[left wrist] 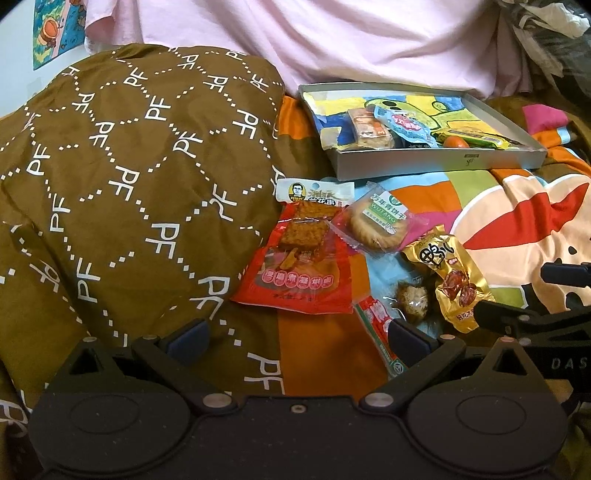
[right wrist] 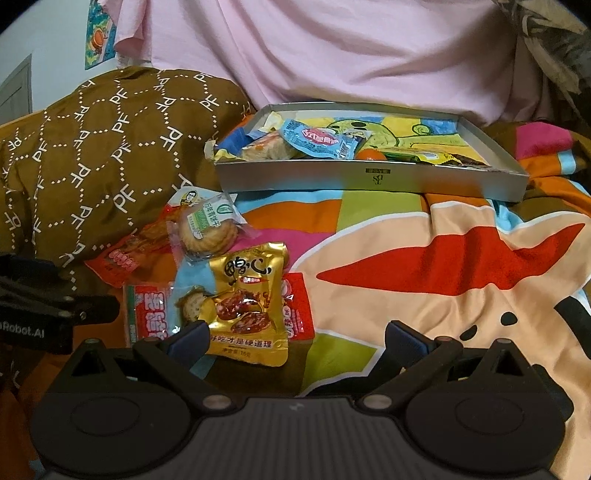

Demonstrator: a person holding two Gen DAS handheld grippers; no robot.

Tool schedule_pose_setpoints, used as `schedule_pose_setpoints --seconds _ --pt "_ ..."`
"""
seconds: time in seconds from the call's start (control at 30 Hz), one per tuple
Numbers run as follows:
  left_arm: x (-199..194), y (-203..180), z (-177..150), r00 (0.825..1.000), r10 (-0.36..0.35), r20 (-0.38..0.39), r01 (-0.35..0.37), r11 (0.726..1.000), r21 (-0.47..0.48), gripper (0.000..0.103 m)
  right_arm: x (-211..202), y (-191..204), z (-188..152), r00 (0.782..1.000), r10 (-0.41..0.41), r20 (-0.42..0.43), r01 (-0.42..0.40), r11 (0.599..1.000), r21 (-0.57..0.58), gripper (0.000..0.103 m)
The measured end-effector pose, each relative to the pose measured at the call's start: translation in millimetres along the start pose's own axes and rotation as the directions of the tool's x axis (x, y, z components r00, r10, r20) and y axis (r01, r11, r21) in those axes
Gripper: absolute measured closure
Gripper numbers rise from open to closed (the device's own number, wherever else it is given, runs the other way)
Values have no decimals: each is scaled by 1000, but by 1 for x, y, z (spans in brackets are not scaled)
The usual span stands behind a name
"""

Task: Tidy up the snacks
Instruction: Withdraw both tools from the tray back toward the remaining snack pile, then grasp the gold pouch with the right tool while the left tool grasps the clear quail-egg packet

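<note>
Through my left wrist camera, my left gripper [left wrist: 295, 338] holds its fingers spread wide and empty over a bed with a bright patchwork sheet [left wrist: 517, 206], a brown "PF" quilt [left wrist: 129, 177] filling the left of the frame, pink cloth [left wrist: 332, 40] draped across the top, and a poster [left wrist: 51, 29] on the pale wall at upper left. Loose snacks lie at centre: a red packet [left wrist: 299, 273], a biscuit pack [left wrist: 376, 221] and a gold packet [left wrist: 458, 277], below the grey tray [left wrist: 436, 162] at upper right that already carries several. Through my right wrist camera, my right gripper [right wrist: 295, 338] is likewise open and empty, the gold packet [right wrist: 247, 295] just ahead of its left finger, the tray [right wrist: 369, 177] across the upper middle, the sheet [right wrist: 443, 258] bare to the right.
</note>
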State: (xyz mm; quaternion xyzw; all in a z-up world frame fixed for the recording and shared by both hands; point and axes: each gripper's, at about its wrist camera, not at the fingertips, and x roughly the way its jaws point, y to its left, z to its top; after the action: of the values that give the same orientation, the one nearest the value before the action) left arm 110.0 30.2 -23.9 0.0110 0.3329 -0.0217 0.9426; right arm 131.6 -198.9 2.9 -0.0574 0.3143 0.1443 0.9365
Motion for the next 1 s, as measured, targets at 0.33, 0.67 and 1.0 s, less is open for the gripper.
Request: schedule_pose_setpoints --seconds 0.33,0.67,1.0 --pt "-4 -9 -1 999 -14 41 11 997 75 1 22 0 21 996 76 -50 -78 997 -27 0" --pt "-3 -19 -5 997 -52 54 43 986 160 1 52 11 35 984 138 -115 -146 987 -65 18" --pt "-1 -28 -5 987 -153 59 135 962 239 1 49 8 34 980 147 -136 -157 986 -64 58"
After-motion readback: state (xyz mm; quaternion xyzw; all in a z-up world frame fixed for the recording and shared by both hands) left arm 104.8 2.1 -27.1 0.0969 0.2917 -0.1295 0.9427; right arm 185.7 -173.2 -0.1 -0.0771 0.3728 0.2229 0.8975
